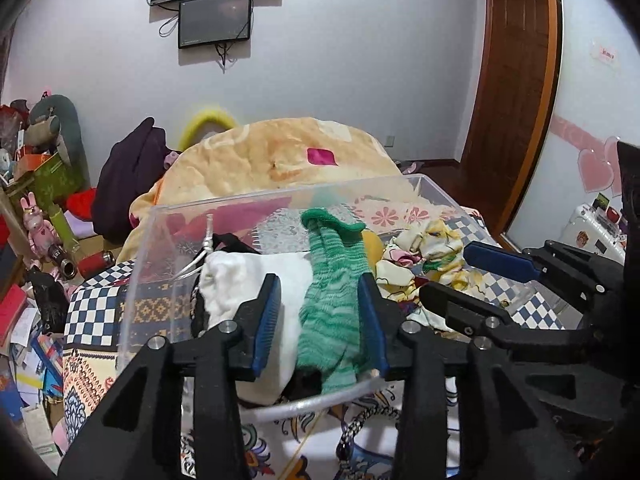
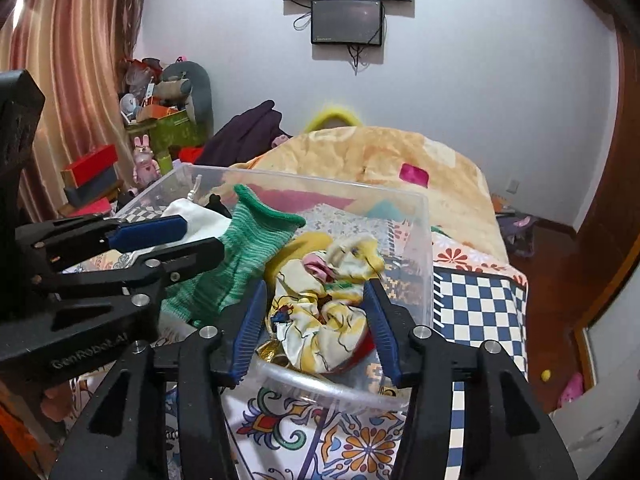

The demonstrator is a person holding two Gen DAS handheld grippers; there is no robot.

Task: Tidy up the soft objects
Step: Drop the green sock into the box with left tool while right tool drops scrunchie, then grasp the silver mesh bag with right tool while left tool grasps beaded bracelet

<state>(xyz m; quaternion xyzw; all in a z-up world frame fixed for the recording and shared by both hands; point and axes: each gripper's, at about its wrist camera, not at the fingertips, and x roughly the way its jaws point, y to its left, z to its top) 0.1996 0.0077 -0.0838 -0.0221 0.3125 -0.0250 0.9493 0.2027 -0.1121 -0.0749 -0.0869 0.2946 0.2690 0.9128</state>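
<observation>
Socks going in the clear bin [image 1: 256, 204]

Left tongs [image 1: 320, 304] open around green sock [image 1: 336, 280], right tongs [image 2: 316, 312] open around yellow cloth [image 2: 320, 320], probably just dropped.

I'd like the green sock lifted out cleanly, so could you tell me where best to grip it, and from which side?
Grip the green sock at mid-leg, from above: it lies lengthwise on the pile in the clear bin, its sides exposed, with the left gripper already straddling it.

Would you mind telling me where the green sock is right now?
The green sock lies inside the clear bin, between the white cloth on its left and the yellow patterned fabric on its right, framed by the left gripper.
</observation>
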